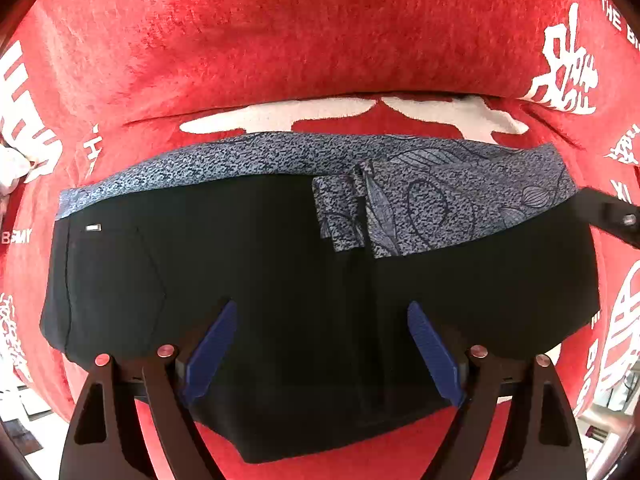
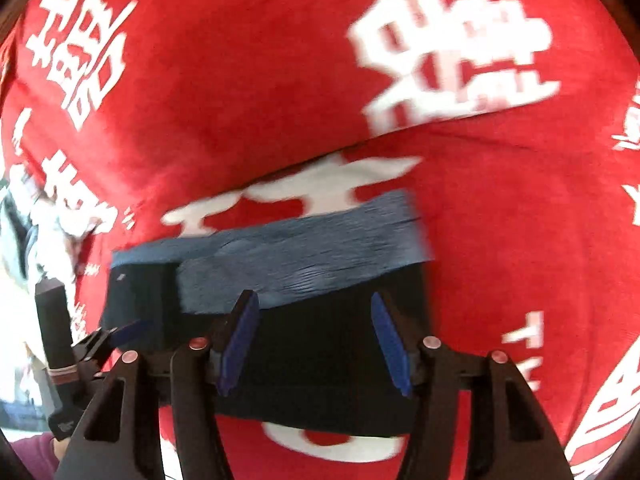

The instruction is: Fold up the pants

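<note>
The black pants [image 1: 256, 280] lie folded into a compact block on the red cover, with a grey-blue patterned waistband [image 1: 280, 156] along the far edge and a flap turned down at the right. My left gripper [image 1: 322, 316] is open above the block, holding nothing. In the right wrist view, which is blurred, the same pants [image 2: 320, 344] lie under my right gripper [image 2: 314, 306], which is open and empty. The left gripper's blue fingers [image 2: 128, 330] show at the left edge of the block. The right gripper's black arm [image 1: 612, 216] shows at the block's right corner.
The pants rest on a red cover with white characters [image 1: 280, 60] over a sofa seat and backrest, with the seam just behind the waistband. White and grey cloth [image 2: 24, 248] lies at the far left. A person's hand holds the left gripper's handle [image 2: 56, 344].
</note>
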The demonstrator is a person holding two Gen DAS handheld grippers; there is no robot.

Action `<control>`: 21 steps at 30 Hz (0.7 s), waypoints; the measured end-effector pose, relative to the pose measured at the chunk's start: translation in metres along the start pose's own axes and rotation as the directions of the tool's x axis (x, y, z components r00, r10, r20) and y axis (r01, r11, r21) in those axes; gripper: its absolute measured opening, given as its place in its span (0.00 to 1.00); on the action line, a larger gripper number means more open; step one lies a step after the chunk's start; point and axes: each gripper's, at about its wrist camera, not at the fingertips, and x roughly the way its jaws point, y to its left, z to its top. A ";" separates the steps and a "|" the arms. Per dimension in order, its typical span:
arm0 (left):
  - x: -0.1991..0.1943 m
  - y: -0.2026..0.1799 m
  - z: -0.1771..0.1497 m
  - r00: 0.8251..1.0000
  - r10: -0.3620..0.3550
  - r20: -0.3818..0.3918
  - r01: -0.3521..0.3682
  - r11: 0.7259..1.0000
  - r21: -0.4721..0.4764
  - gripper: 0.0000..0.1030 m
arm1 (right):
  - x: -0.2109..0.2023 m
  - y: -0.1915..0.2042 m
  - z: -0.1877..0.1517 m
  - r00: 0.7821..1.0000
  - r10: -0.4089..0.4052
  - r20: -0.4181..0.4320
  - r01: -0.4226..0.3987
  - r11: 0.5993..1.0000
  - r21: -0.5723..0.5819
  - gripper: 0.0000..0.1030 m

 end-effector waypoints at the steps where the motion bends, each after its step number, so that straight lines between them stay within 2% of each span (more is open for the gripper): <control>1: 0.002 -0.003 0.001 1.000 0.002 0.003 -0.002 1.000 -0.004 0.85 | 0.008 0.006 0.002 1.000 0.015 -0.023 -0.015 1.000 -0.007 0.61; 4: 0.004 -0.002 -0.001 1.000 -0.009 0.004 0.009 1.000 -0.023 0.85 | 0.036 0.032 0.007 0.993 0.100 -0.062 -0.101 0.995 -0.016 0.61; 6: 0.005 0.006 -0.007 1.000 -0.010 -0.002 0.010 0.999 -0.031 0.85 | 0.059 0.044 0.011 0.976 0.187 -0.115 -0.188 0.982 0.005 0.60; 8: 0.008 0.008 -0.010 1.000 -0.005 -0.013 0.005 0.999 -0.035 0.85 | 0.081 0.047 0.007 0.950 0.235 -0.208 -0.230 0.972 0.046 0.56; 10: 0.008 0.011 -0.012 1.000 -0.017 -0.017 0.016 0.999 -0.045 0.85 | 0.080 0.047 0.004 0.938 0.279 -0.205 -0.270 0.960 0.069 0.56; 12: 0.008 0.011 -0.012 1.000 -0.019 -0.020 0.018 0.999 -0.043 0.85 | 0.072 0.046 0.001 0.917 0.332 -0.220 -0.320 0.943 0.089 0.54; 13: 0.010 0.010 -0.009 1.000 -0.015 -0.022 0.014 0.999 -0.044 0.88 | 0.069 0.046 -0.002 0.918 0.330 -0.222 -0.317 0.944 0.092 0.54; 14: 0.011 0.010 -0.008 1.000 -0.008 -0.024 0.007 0.999 -0.047 0.98 | 0.064 0.044 -0.004 0.926 0.307 -0.220 -0.295 0.952 0.086 0.54; 18: 0.012 0.010 -0.011 1.000 -0.004 -0.029 0.003 0.998 -0.059 0.99 | 0.027 0.030 -0.016 0.973 0.169 -0.154 -0.165 0.986 0.037 0.54; 21: 0.014 0.011 -0.011 0.999 -0.003 -0.032 0.001 0.998 -0.056 0.99 | 0.009 0.024 -0.017 0.991 0.075 -0.109 -0.075 0.997 0.005 0.55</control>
